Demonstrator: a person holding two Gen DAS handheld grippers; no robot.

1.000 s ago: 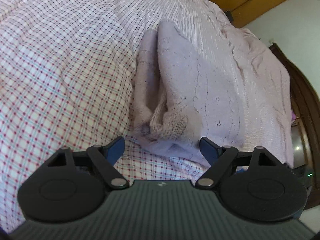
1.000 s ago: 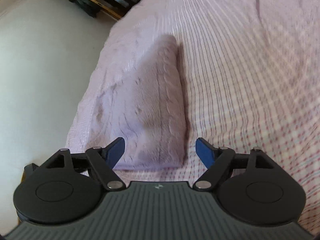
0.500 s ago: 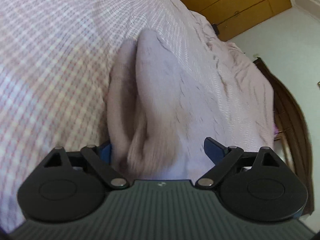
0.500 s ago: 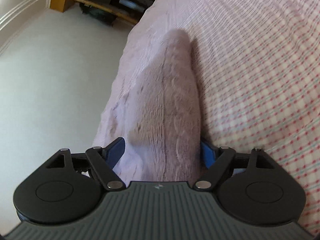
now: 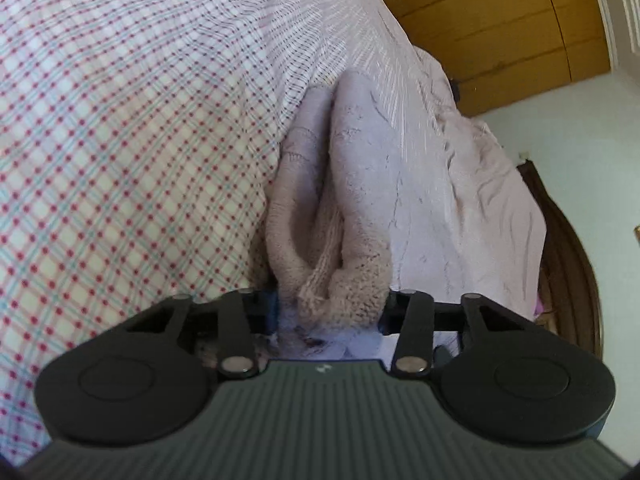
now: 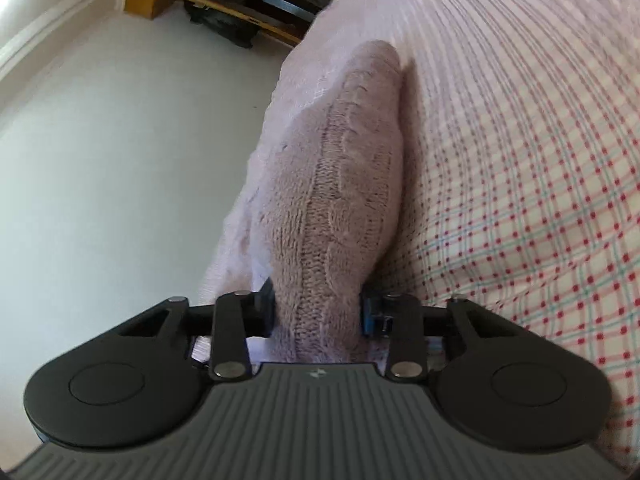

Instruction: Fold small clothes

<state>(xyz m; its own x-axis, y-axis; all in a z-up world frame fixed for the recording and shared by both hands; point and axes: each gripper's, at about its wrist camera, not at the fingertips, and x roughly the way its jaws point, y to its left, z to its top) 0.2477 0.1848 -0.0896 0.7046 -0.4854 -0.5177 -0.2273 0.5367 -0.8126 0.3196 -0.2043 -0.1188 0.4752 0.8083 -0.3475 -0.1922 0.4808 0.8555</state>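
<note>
Sweater [image 5: 360, 184]: pale lilac knit, folded, lying on checked bedsheet [image 5: 120, 140]. Left gripper [image 5: 328, 312]: jaws closed on bunched sweater end. Right gripper [image 6: 318, 314]: jaws clamped on the other end, near bed edge.

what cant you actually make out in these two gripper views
- Left wrist view: the left gripper is closed on the knit sweater; the bunched knit covers its finger pads, so how deep the grip goes is hidden.
- Right wrist view: the right gripper clamps the same sweater; the gripper body hides its near end.
- Both views: the garment's full shape is hidden by its own folds.
- Right wrist view: the shelf contents are too dark and small to identify.
</note>
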